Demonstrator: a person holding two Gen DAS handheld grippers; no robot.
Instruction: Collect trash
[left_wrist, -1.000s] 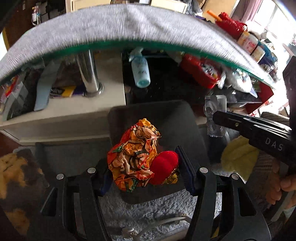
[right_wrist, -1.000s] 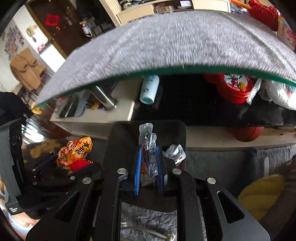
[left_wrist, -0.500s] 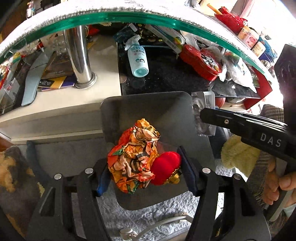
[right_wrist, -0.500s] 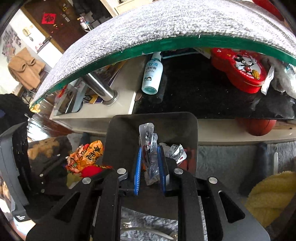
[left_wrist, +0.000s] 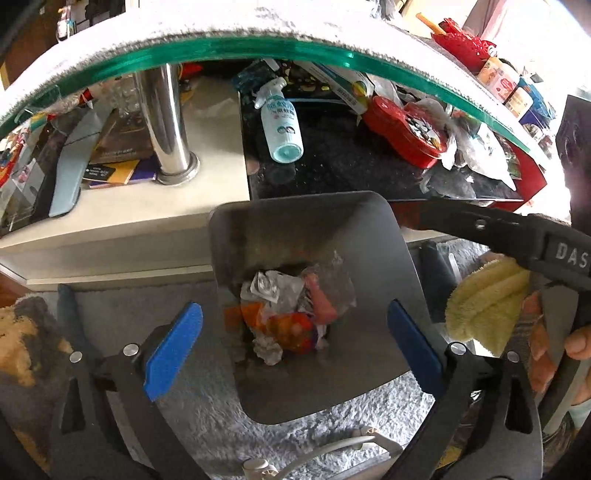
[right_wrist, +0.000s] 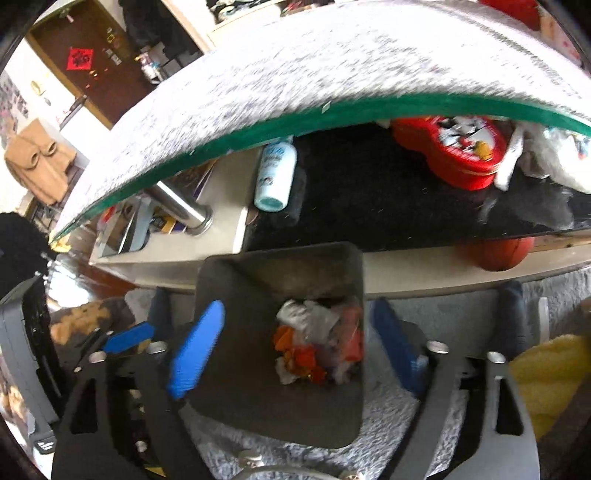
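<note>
Both the left gripper (left_wrist: 293, 345) and the right gripper (right_wrist: 299, 347) have just been opening wide with nothing between them, and the trash (left_wrist: 291, 314) lies down in the bin (left_wrist: 295, 221), so this load looks done.

One dark grey bin (left_wrist: 306, 229), centre of the frame, on grey carpet. Inside it, one heap of crumpled wrappers (left_wrist: 291, 314); exact number of pieces unclear, at least four: silver, orange, pink, white. Two tools: left tool (left_wrist: 295, 345) at the bottom of the left wrist view, right tool (right_wrist: 295, 345) at the bottom of the right wrist view; four blue pads in all. One spray bottle (left_wrist: 280, 125), upper centre. One red tin (left_wrist: 406, 129), upper right. One chrome leg (left_wrist: 168, 125), upper left. One orange ball (right_wrist: 496, 253), right of the right wrist view. One yellow cloth (left_wrist: 487, 302), right edge.
</note>
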